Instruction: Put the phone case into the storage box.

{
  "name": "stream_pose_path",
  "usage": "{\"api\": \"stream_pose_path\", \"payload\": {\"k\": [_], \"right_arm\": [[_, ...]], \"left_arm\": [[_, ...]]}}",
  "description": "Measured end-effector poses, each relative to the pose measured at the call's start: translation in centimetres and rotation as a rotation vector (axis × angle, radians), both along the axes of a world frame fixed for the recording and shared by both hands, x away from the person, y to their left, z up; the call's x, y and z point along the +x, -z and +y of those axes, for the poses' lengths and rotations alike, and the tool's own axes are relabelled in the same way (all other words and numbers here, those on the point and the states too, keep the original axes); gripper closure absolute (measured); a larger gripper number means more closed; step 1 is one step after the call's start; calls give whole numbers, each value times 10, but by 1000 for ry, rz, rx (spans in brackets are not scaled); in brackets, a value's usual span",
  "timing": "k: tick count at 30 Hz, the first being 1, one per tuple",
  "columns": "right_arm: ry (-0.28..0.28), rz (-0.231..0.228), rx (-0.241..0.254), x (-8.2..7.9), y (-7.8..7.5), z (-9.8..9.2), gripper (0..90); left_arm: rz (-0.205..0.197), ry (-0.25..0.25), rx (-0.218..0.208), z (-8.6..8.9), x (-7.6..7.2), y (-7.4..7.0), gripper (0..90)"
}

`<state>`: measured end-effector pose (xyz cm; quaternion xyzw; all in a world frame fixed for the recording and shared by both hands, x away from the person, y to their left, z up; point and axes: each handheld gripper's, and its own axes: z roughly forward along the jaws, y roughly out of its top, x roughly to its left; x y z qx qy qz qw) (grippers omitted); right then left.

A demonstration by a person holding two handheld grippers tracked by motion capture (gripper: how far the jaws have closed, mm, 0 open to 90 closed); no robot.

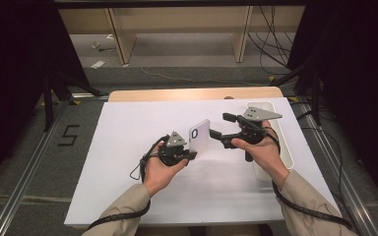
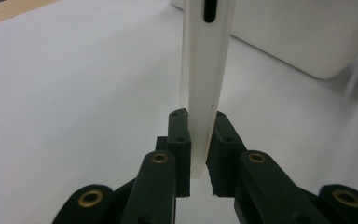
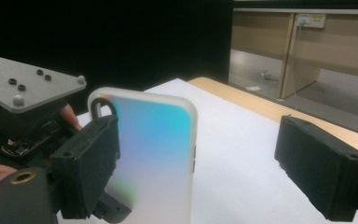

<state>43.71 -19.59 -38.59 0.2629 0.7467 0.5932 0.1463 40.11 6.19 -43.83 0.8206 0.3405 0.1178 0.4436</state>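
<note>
Above the white table (image 1: 128, 162), the left gripper (image 1: 189, 153) pinches a phone case (image 1: 200, 136) by its bottom edge, long axis upright (camera cutout topmost); the right gripper (image 1: 218, 125), jaws spread, flanks it.

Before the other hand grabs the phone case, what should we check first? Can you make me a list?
1. Left gripper clamped on the white translucent plastic phone case: ok, its jaws press both faces at the lower end.
2. Case held upright above the white table sheet: ok.
3. Right gripper wide enough to take it: ok, its jaws stand well apart.
4. Case between the right jaws: cannot tell; it lies by one pad, far from the other.
5. White rectangular plastic bin out of the way: ok, it sits beside the right hand.
</note>
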Motion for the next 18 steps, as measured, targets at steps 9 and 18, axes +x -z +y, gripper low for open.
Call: {"api": "stream_pose_path", "payload": {"k": [9, 18], "right_arm": [[-1, -1, -11, -2, 4, 7, 135], [5, -9, -9, -7, 6, 16, 117]], "left_arm": [[8, -36, 2, 1, 1, 0, 806], [16, -38, 3, -5, -1, -1, 806]]}}
